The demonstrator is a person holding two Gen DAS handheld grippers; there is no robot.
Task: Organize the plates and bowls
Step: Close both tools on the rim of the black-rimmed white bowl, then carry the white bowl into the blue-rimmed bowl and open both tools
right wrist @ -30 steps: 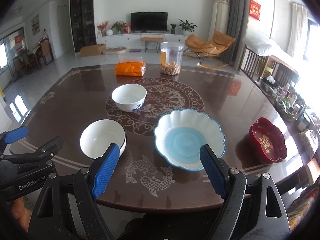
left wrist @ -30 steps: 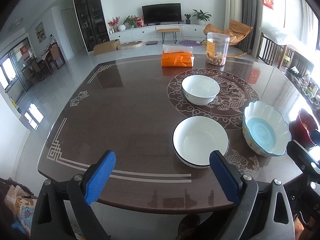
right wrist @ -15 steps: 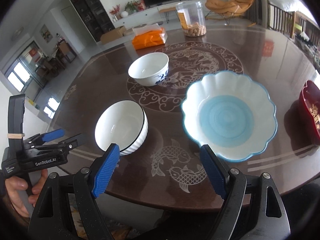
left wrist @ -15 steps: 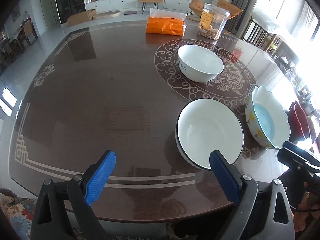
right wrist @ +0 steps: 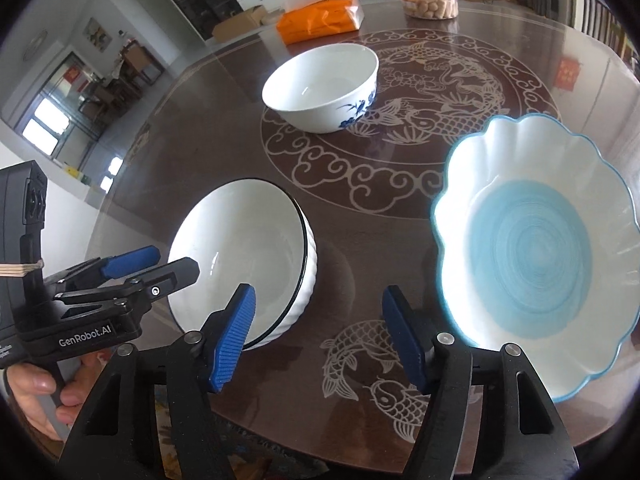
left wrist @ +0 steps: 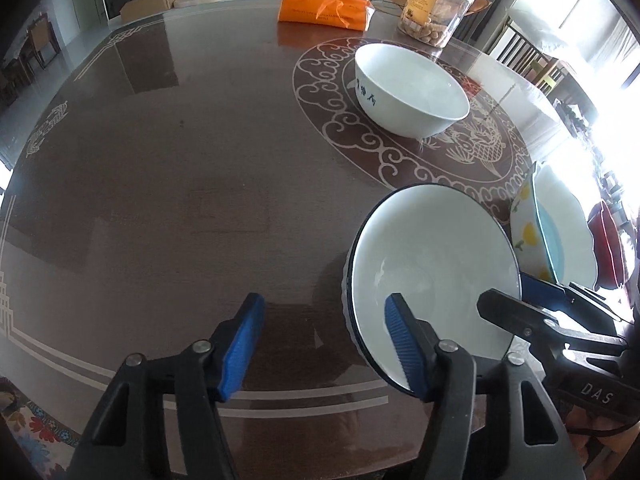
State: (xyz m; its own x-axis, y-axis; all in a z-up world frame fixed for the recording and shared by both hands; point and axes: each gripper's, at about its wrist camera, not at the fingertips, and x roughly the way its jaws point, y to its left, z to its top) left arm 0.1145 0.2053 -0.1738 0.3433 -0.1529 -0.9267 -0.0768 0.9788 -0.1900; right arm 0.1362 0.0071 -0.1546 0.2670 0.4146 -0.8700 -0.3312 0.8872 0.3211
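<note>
Left to right, we see 2 hand-held grippers over the bench. The left hand-held gripper has just been closing, jaws apart and empty; the black-rimmed bowl sits just right of it. The right hand-held gripper, also just closing and empty, hangs between that bowl and the scalloped blue bowl. The blue-patterned bowl stands beyond.

Black gripper, blue ribbed pads (silver screws)

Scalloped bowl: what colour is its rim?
Light blue on the scalloped bowl, clearest in the right wrist view.
</note>
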